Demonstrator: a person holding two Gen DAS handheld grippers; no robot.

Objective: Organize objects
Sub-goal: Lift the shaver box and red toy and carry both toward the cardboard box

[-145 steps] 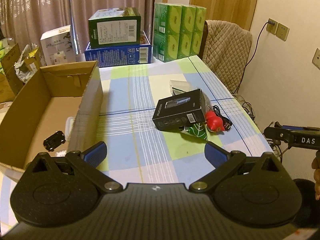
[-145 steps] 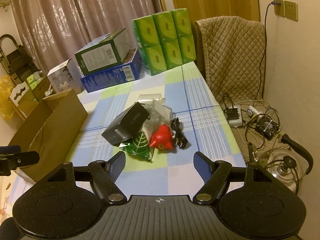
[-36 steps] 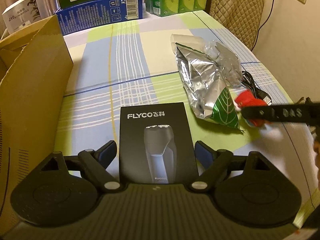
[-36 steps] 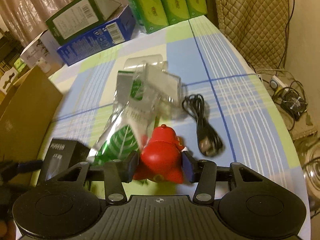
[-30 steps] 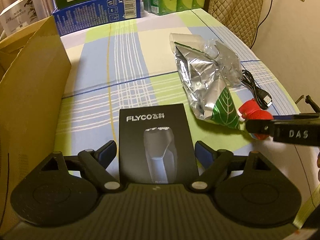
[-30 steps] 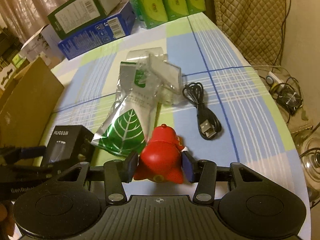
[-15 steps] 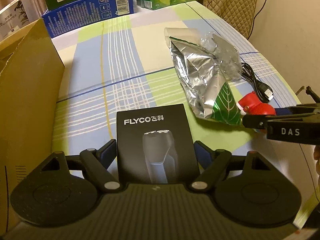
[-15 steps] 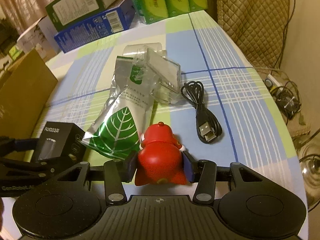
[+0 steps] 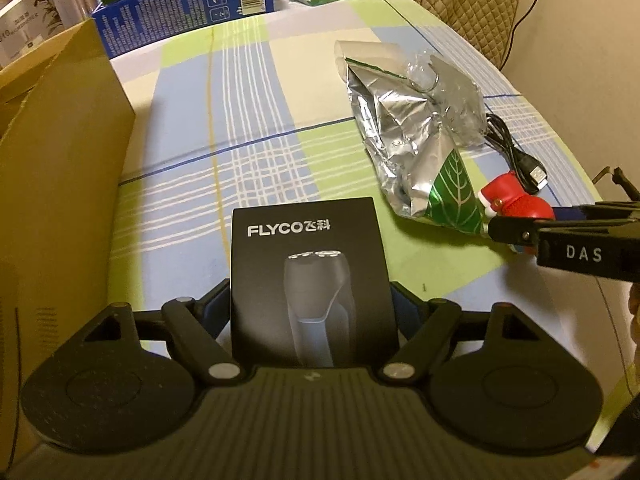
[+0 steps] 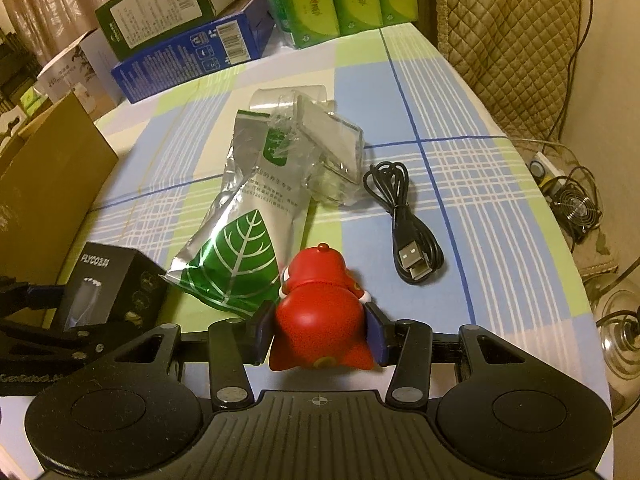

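1. The left gripper [image 9: 310,304] was clamped on the black shaver box [image 9: 310,276], its jaws pressed against the box's two sides. The box was just beside the cardboard carton [image 9: 60,184], on the carton's open-table side.
2. The right gripper [image 10: 320,326] was clamped on the red figurine [image 10: 320,316], its pads tight on both flanks. The figurine was well apart from the carton, past the foil pouch [image 10: 240,232].
3. Step in hand, as judged: both items were gripped and ready for transfer. Whether either was clear of the tablecloth [image 9: 256,92] could not be told.
4. The next move likely calls for carrying each item over the carton wall and releasing it inside, the box first, being nearer.
5. Remaining items lay farther from the carton: the pouch, a clear plastic package [image 10: 320,140] touching it, and a black USB cable [image 10: 404,216] beyond.
6. Legible writing: "FLYCO" with two Chinese characters on the box; "DAS" on the right gripper's side. Pouch print was too small to read.
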